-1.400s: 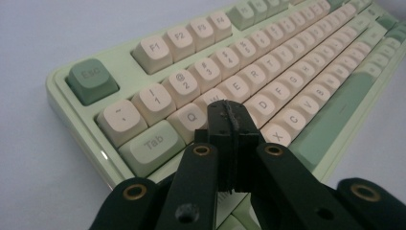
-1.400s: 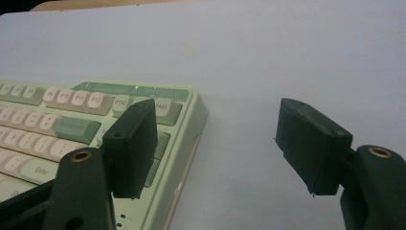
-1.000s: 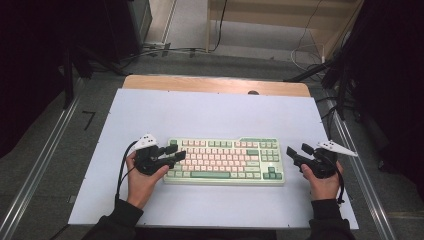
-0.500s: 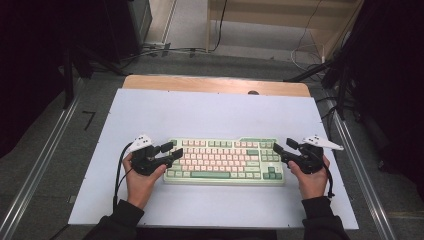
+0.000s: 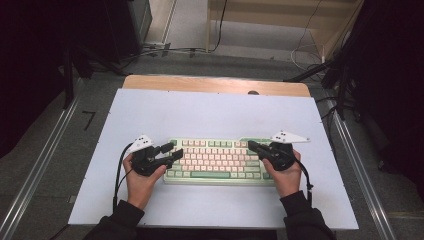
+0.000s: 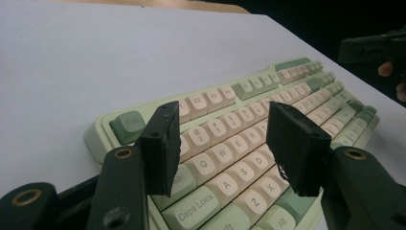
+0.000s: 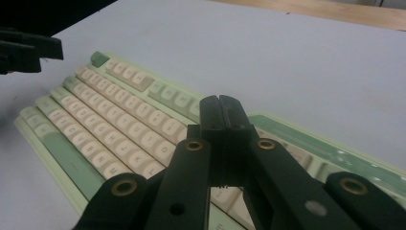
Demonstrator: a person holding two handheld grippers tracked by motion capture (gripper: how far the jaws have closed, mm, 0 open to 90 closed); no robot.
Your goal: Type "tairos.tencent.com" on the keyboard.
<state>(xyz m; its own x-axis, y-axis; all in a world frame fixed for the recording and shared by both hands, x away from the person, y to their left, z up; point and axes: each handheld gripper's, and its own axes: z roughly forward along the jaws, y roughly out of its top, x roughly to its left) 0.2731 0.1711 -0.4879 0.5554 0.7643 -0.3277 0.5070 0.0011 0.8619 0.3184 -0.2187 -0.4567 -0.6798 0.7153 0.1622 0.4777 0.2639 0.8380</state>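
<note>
High view: the right gripper (image 5: 256,148), its jaws just closed together on nothing, hovers over the right end of a green-and-cream keyboard (image 5: 220,160). The left gripper (image 5: 172,151), jaws parted and empty, hangs over the keyboard's left end. The keyboard lies flat on the near half of the white counter (image 5: 210,112).

A white counter (image 5: 210,110) has a bare wooden strip (image 5: 215,84) along its far edge. Beyond the counter, cables (image 5: 165,50) trail over the grey floor (image 5: 240,60); metal rails (image 5: 35,170) flank the counter.
</note>
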